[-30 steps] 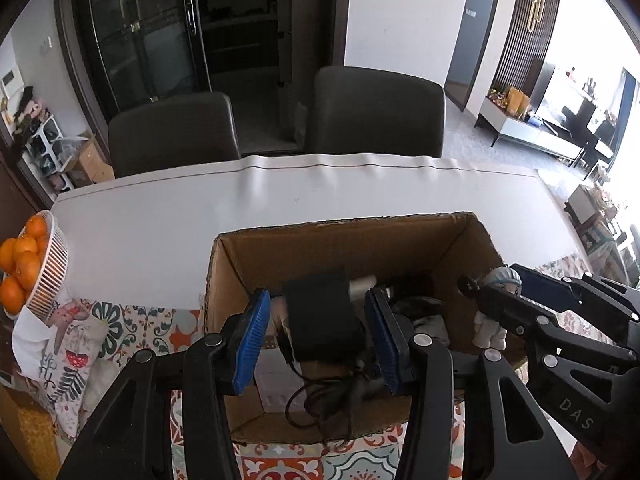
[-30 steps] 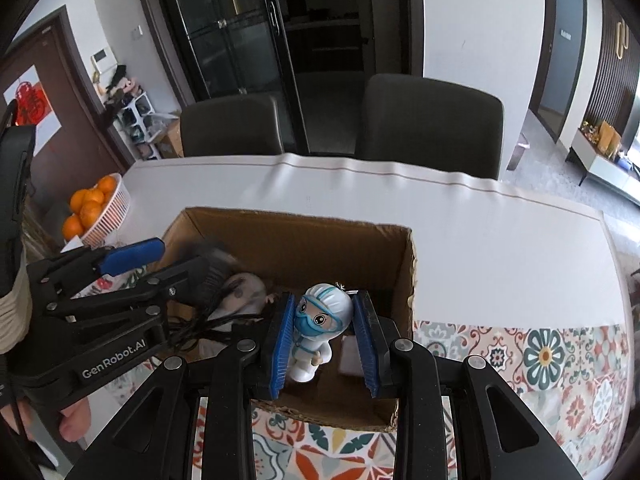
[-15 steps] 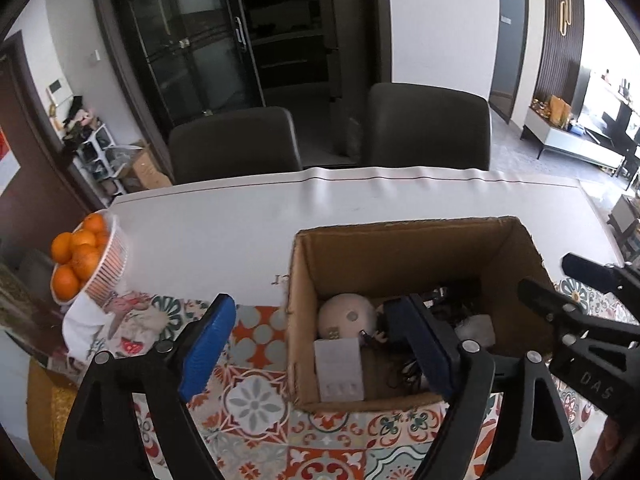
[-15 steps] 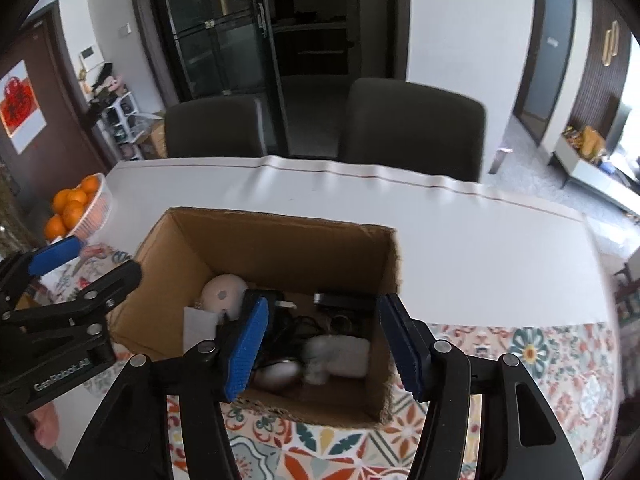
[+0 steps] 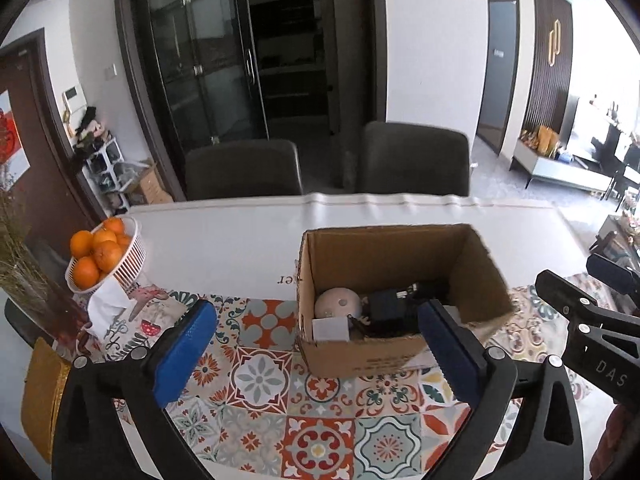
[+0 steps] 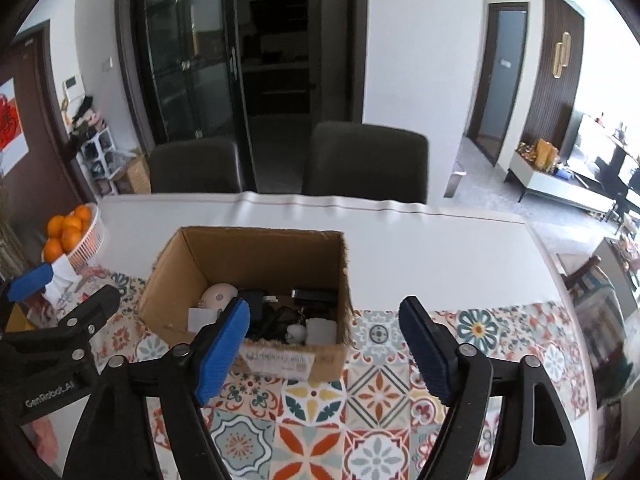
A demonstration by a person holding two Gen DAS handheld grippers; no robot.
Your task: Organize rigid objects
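An open cardboard box [image 5: 384, 252] [image 6: 256, 256] stands on the table, on the patterned mat. Inside lie a white round device [image 5: 338, 303] [image 6: 218, 295], a black adapter with cables [image 5: 386, 310] [image 6: 256, 312], a small white box [image 5: 330, 329] and a white figurine [image 6: 298, 332]. My left gripper [image 5: 316, 356] is open and empty, held in front of the box. My right gripper [image 6: 326, 354] is open and empty, in front of the box's right corner. Each gripper also shows in the other's view, the right one [image 5: 600, 320] and the left one [image 6: 60, 320].
A white basket of oranges [image 5: 102, 254] [image 6: 70, 232] and a tissue pack [image 5: 108, 308] stand at the left. A colourful tiled mat [image 5: 320, 420] covers the near table; the far part is white [image 6: 440, 248]. Two dark chairs [image 5: 414, 160] stand behind the table.
My left gripper let go of the black adapter and my right let go of the figurine; both now lie in the box. Both grippers opened wide and pulled back toward me.
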